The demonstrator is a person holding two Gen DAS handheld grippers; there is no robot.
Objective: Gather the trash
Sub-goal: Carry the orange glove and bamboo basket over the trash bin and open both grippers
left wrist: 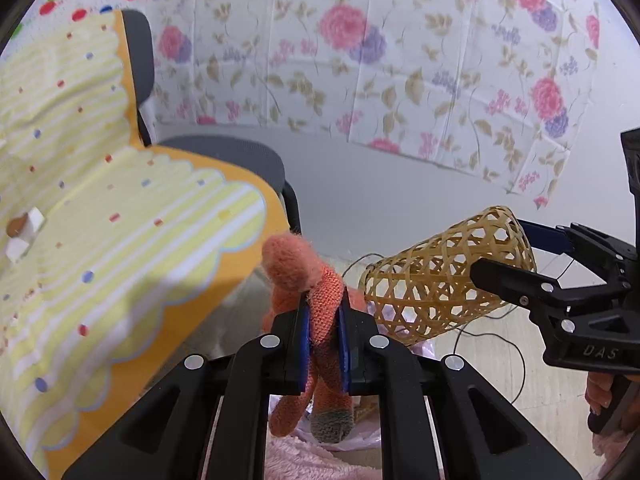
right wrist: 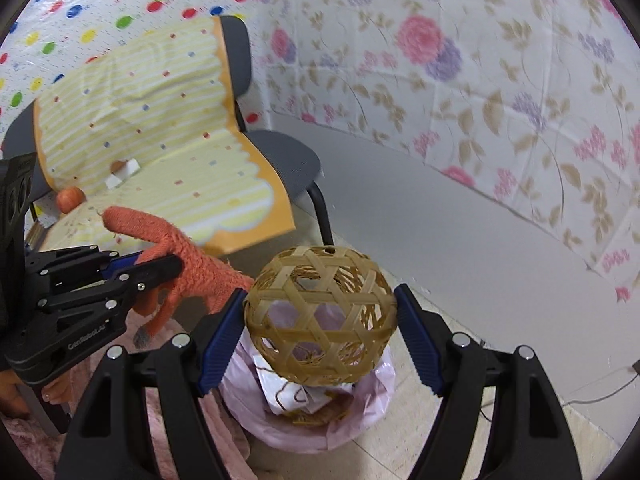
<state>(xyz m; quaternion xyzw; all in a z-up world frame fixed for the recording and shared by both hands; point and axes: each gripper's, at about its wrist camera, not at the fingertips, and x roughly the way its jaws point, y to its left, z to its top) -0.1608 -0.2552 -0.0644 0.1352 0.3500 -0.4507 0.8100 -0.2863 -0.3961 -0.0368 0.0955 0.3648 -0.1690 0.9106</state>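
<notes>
My left gripper (left wrist: 325,336) is shut on an orange knitted glove (left wrist: 316,280), held in the air; the glove (right wrist: 192,256) also shows in the right wrist view beside the left gripper (right wrist: 160,264). My right gripper (right wrist: 320,320) is shut on a woven bamboo basket (right wrist: 320,316), held above a bin lined with a pink bag (right wrist: 360,412) that holds paper scraps. The basket (left wrist: 448,276) shows in the left wrist view with the right gripper (left wrist: 516,252) behind it.
A grey chair (right wrist: 288,160) draped with a yellow striped cloth (right wrist: 160,120) stands at left; on it lie a small orange ball (right wrist: 70,199) and white scraps (right wrist: 120,174). Floral sheets (right wrist: 480,80) cover the wall. A pink fluffy rug (left wrist: 304,460) and cables (left wrist: 500,340) lie on the floor.
</notes>
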